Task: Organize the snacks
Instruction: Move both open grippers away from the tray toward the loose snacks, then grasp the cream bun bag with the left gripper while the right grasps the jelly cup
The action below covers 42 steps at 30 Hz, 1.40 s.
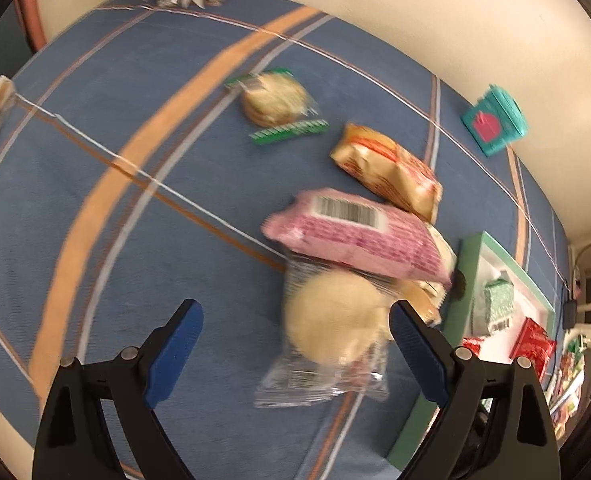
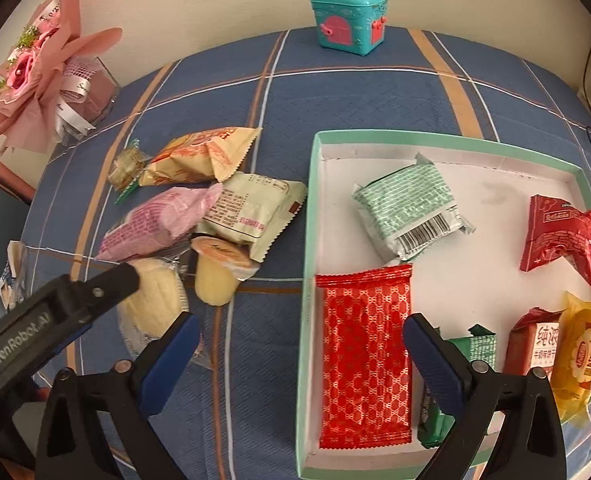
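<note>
Left gripper point(image 1: 295, 344) hangs over the round pale cake in clear wrap point(image 1: 331, 320), fingers wide to straddle it. Right gripper point(image 2: 301, 354), fingers wide and empty, sits above the mint-rimmed white tray point(image 2: 309, 208) where snacks go.

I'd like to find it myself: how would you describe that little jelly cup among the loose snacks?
Start at the green-rimmed tray; the loose pile lies on the blue cloth to its left. At the pile's near edge lies the jelly cup, tipped over: pale yellow with an orange foil lid, the only cup among the wrappers.
</note>
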Tool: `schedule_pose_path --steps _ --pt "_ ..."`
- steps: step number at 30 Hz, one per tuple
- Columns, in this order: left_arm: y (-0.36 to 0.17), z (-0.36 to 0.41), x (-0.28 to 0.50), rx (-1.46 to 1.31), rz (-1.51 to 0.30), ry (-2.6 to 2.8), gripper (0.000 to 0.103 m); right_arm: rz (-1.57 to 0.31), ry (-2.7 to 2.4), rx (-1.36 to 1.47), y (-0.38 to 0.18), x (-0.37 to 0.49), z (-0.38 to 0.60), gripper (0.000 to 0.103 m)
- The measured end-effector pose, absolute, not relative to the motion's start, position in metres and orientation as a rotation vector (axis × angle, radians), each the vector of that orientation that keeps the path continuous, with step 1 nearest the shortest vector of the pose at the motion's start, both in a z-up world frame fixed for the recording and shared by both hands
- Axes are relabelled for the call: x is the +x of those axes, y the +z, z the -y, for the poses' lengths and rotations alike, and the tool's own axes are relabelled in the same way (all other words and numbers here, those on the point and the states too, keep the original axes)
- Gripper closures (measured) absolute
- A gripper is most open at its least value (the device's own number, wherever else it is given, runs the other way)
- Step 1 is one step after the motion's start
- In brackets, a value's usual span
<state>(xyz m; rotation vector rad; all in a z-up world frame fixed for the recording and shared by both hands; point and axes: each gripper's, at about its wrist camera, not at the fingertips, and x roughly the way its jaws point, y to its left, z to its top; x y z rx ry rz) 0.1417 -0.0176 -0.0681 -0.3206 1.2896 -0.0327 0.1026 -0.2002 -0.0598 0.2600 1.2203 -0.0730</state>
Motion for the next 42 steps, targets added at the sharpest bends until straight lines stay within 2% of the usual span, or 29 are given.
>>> schedule_pose_path --steps 4,8,14,27,30,35,37,42 --pt "-0.078 0.032 0.142 -0.329 -1.32 -0.062 0.01 -1.228 -0.074 0.264 -0.061 0.101 0.203 0.001" --pt "-0.084 0.033 0.14 -0.341 -1.335 -0.064 0.029 -1.235 -0.081 0.246 -0.062 0.099 0.205 0.001" --pt "-0.085 0.016 0.137 -0.387 -1.322 -0.058 0.038 -1.217 -0.067 0.25 -0.06 0.103 0.2 0.005" --pt "-0.081 -0.031 0.13 -0.458 -1.294 0.035 0.039 -1.168 0.039 0.279 -0.052 0.123 0.176 0.045" --pt "-0.082 -0.028 0.132 -0.461 -1.296 0.036 0.039 -1.178 0.053 0.271 -0.056 0.129 0.169 0.049" --pt "-0.087 -0.026 0.139 -0.472 -1.302 0.032 0.039 -1.197 0.058 0.251 -0.065 0.136 0.164 0.049" --pt "-0.09 -0.028 0.141 -0.479 -1.305 0.033 0.039 -1.209 0.062 0.257 -0.07 0.14 0.163 0.053" --pt "-0.092 -0.033 0.143 -0.493 -1.307 0.035 0.039 -1.233 0.066 0.271 -0.082 0.146 0.161 0.053"
